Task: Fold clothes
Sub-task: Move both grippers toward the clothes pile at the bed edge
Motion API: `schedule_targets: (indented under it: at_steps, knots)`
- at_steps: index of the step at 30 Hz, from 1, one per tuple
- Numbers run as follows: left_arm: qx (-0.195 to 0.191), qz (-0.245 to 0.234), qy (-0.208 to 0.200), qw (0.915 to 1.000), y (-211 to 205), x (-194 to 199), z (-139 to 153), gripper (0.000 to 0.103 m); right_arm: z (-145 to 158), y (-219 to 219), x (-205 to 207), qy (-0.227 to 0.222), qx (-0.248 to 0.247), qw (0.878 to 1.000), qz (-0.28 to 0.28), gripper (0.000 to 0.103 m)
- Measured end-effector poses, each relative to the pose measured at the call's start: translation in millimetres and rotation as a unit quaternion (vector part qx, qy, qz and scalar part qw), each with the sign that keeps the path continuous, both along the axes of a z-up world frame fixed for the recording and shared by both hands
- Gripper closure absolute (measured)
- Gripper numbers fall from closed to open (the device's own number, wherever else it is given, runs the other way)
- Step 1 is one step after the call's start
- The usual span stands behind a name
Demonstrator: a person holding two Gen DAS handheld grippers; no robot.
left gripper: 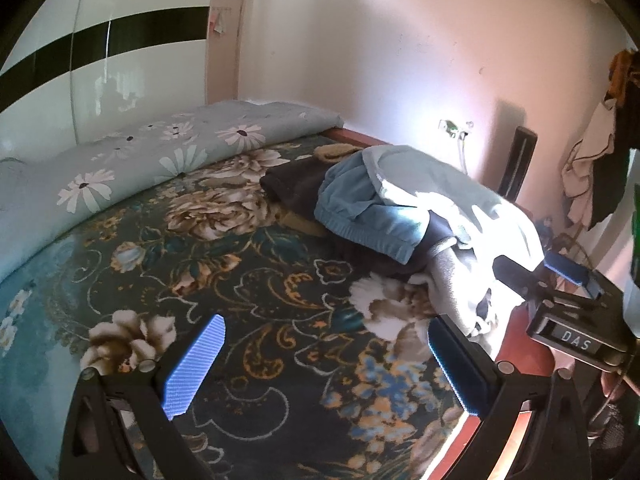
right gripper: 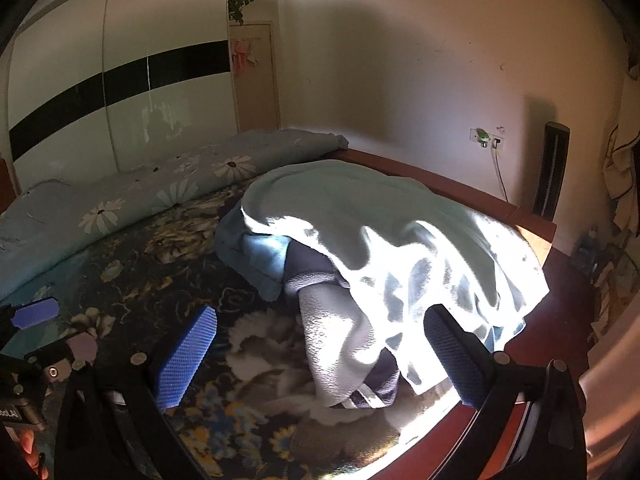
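Note:
A heap of clothes lies on the floral bedspread near the bed's right edge: a pale mint-green garment on top, a blue garment with an elastic hem, a grey fleece piece and a dark folded item behind. My left gripper is open and empty, over bare bedspread left of the heap. My right gripper is open and empty, its fingers either side of the grey fleece at the heap's near end. The right gripper also shows in the left wrist view.
A rolled daisy-print duvet lies along the bed's far side by a white wardrobe. The red wooden bed frame borders the heap. A wall socket with cable, a dark tower and hanging clothes stand right.

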State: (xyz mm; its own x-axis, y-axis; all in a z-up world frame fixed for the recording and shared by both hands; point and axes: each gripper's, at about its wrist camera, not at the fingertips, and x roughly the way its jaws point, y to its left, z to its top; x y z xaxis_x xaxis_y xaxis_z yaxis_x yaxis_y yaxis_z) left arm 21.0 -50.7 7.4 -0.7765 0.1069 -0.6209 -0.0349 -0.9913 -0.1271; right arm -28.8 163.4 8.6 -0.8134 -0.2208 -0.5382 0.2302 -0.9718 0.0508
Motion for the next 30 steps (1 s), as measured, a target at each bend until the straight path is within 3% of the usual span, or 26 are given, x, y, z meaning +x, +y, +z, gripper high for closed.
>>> schedule_targets:
  at_steps: [14, 19, 23, 27, 30]
  knots:
    - [0.01, 0.009, -0.007, 0.9999, -9.2, -1.5, -6.3, 0.0, -1.4, -5.1, 3.5, 0.006, -0.004, 1.0, 0.027, 0.0]
    - [0.003, 0.008, 0.001, 1.0, -9.1, 2.1, -6.7, 0.0, 7.6, -1.4, 13.3, 0.048, -0.011, 0.999, -0.02, 0.0]
    - [0.0, 0.011, 0.005, 0.9999, -13.9, 4.0, -6.1, 0.0, 11.4, 10.5, 12.6, 0.062, -0.052, 0.997, -0.016, 0.0]
    - [0.023, 0.021, 0.008, 0.9995, -24.2, 4.7, -4.9, 0.0, 8.8, 24.0, 5.4, 0.05, -0.108, 0.993, 0.012, 0.0]
    - [0.026, 0.027, 0.01, 0.9993, -28.8, 4.7, -4.4, 0.0, 7.2, 18.5, -4.2, 0.044, -0.085, 0.995, 0.026, 0.0]
